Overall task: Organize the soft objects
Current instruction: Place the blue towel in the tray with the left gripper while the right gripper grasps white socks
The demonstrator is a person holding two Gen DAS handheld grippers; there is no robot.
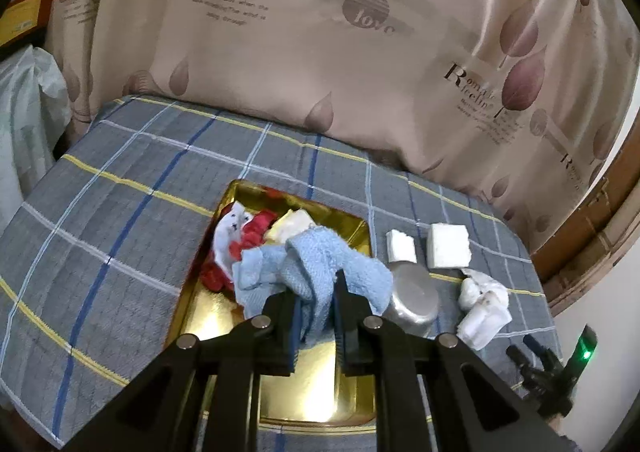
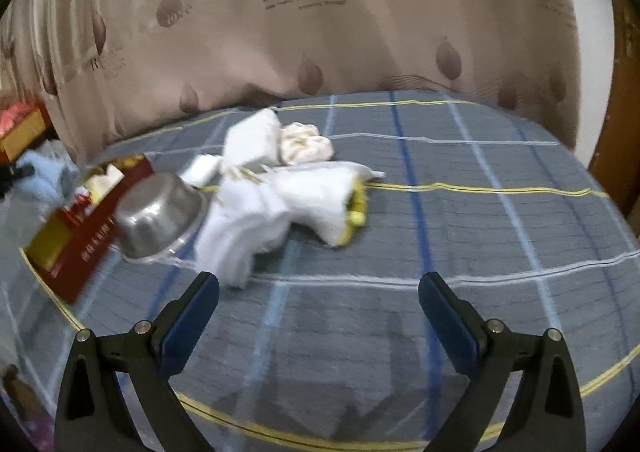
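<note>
My left gripper [image 1: 316,288] is shut on a light blue towel [image 1: 316,264], which hangs over the gold tray [image 1: 340,392]. Inside that tray lie a red cloth [image 1: 256,232], a white cloth [image 1: 232,232] and a pale yellow sponge [image 1: 292,226]. In the right wrist view my right gripper [image 2: 318,302] stands open above bare bedsheet, with nothing between its fingers. Ahead of it lie a crumpled white cloth [image 2: 240,228], a white and yellow cloth [image 2: 324,199], a cream cloth ball [image 2: 306,145] and a white foam block [image 2: 254,141]. The tray [image 2: 80,244] shows at the left.
An overturned steel bowl [image 2: 158,217] leans against the tray's red side. Two white foam blocks [image 1: 446,246] and a crumpled white cloth [image 1: 480,304] lie right of the tray. A plaid sheet [image 2: 480,232] covers the bed, with a beige curtain [image 1: 360,51] behind. The right gripper's body [image 1: 560,368] shows at lower right.
</note>
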